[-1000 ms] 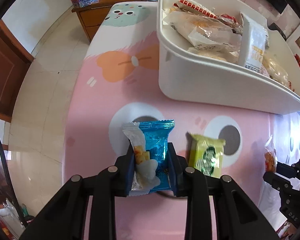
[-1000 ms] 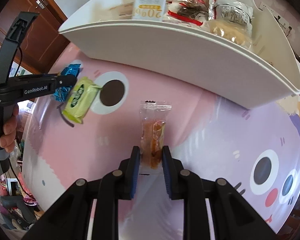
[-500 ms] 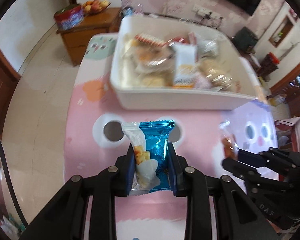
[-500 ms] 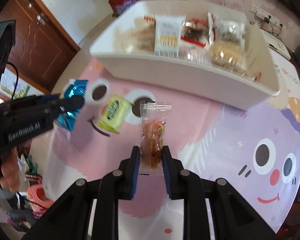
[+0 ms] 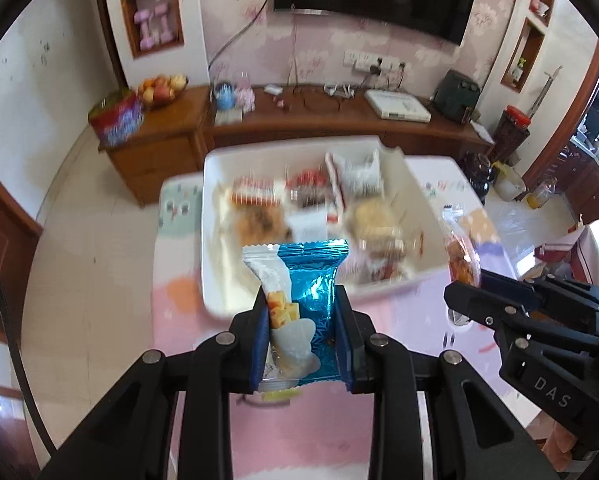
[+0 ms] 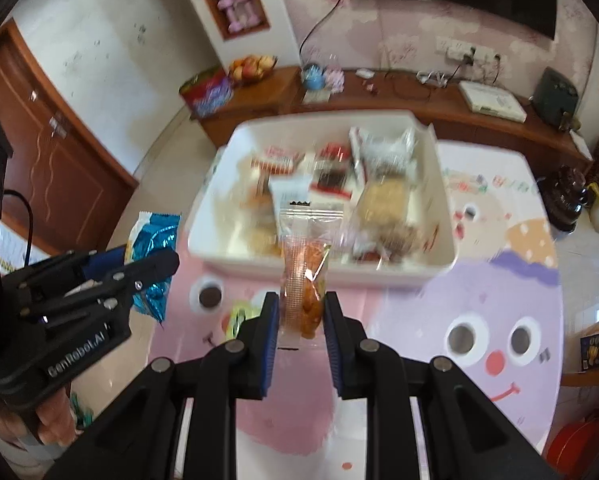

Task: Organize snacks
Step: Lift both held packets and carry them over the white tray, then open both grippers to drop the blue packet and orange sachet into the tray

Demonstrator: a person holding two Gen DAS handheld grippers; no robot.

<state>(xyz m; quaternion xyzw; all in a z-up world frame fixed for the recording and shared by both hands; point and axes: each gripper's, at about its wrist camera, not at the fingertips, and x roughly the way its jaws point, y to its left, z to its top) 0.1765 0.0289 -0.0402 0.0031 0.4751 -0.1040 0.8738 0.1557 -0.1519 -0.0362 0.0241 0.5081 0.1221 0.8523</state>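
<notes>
My left gripper (image 5: 301, 300) is shut on a blue foil snack packet (image 5: 305, 280), held up above the pink table. My right gripper (image 6: 301, 304) is shut on a clear packet of orange snack (image 6: 305, 280). Both hang in front of the white bin (image 5: 219, 300) of wrapped snacks, which is blurred. In the left wrist view the right gripper (image 5: 465, 284) shows at right with its orange packet (image 5: 461, 258). In the right wrist view the left gripper (image 6: 151, 260) shows at left with the blue packet (image 6: 155, 236). A yellow-green packet (image 6: 239, 314) lies on the table below.
The white bin (image 6: 383, 276) sits on a table cover (image 6: 479, 280) with pink and purple cartoon faces. A wooden sideboard (image 5: 299, 120) with a fruit bowl (image 5: 161, 88) and a red tin (image 5: 117, 118) stands behind. A hand (image 6: 39, 420) holds the left gripper's handle.
Both grippers have risen well above the table with their packets still held. The bin now shows from above, and the room behind has come into view.
</notes>
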